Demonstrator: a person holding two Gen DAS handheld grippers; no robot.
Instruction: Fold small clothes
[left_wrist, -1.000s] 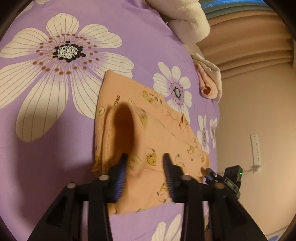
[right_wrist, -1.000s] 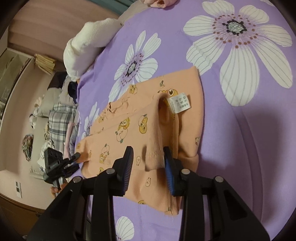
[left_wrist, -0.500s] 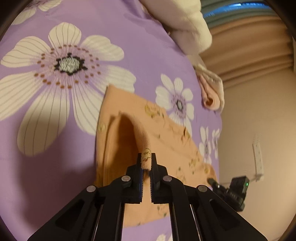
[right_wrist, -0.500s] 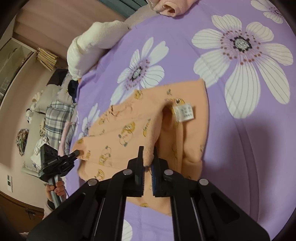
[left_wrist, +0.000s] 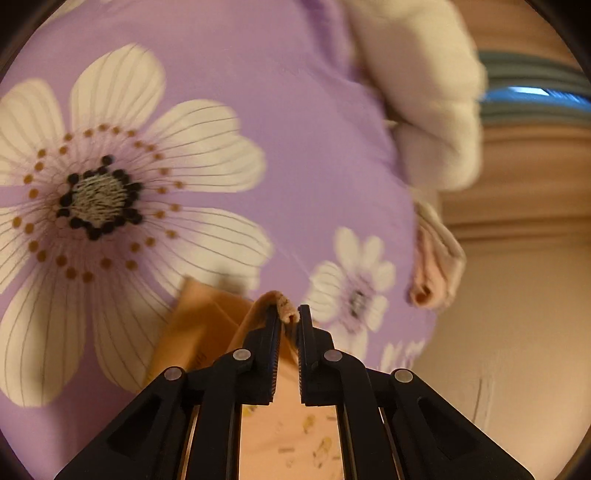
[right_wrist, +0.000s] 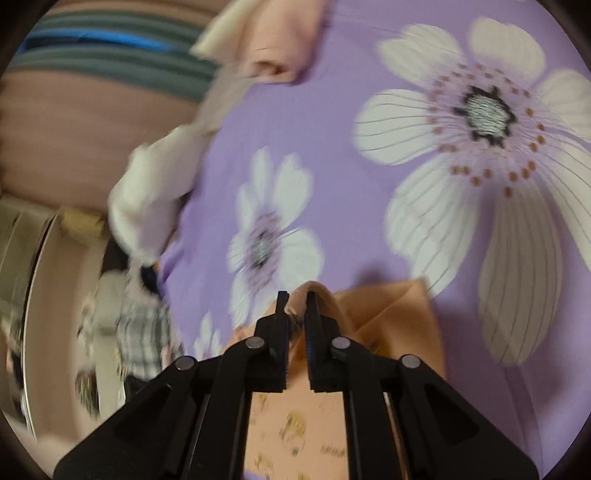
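The small orange garment (left_wrist: 199, 325) with cartoon prints lies on the purple flowered bedsheet (left_wrist: 314, 110). My left gripper (left_wrist: 287, 314) is shut on a raised fold of its edge, and the cloth drapes down under the fingers. In the right wrist view the same garment (right_wrist: 391, 314) is bunched, with a fold standing between the tips of my right gripper (right_wrist: 296, 299). Those jaws are opening slightly while the pads still pinch the cloth. Both views are blurred by motion.
A cream folded blanket (left_wrist: 424, 92) and a rolled pink cloth (left_wrist: 432, 280) lie at the bed's far edge. In the right wrist view the pink cloth (right_wrist: 280, 37) and the cream blanket (right_wrist: 155, 192) sit at the top and left. Plaid fabric (right_wrist: 144, 332) lies beyond the edge.
Both grippers went from open around the garment's raised fold to shut on it. They then carried the fold forward across the garment toward the far side of the bed.
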